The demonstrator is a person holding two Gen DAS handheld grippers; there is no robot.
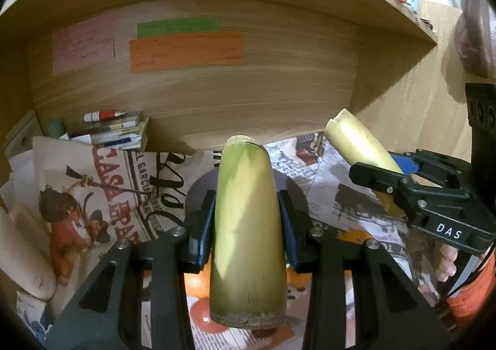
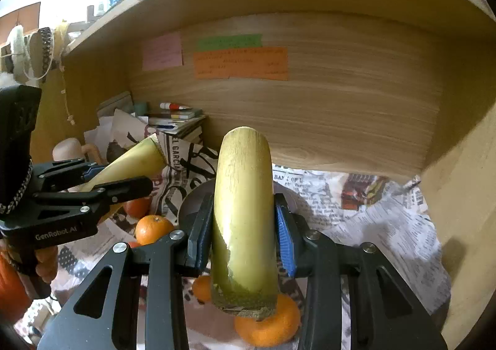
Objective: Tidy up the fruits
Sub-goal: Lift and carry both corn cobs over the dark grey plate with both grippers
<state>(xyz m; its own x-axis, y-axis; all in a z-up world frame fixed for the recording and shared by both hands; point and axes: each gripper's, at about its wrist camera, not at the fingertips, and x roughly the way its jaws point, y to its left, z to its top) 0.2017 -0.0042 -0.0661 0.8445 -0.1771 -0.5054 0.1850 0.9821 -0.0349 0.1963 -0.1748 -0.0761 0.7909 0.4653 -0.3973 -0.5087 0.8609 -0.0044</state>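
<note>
My left gripper is shut on a thick yellow-green stalk piece, which points away from the camera. My right gripper at the right edge is shut on a second, yellower stalk piece. In the right wrist view the right gripper clamps that stalk piece, and the left gripper holds its stalk piece at the left. Both pieces hang above a newspaper-covered surface. Several oranges lie below them, one right under the right gripper. A dark round plate sits behind the fingers.
A wooden shelf compartment surrounds the scene; coloured paper notes are stuck on its back wall. Its side wall stands close on the right. Stacked books with a glue tube fill the back left corner. A printed cloth bag lies at the left.
</note>
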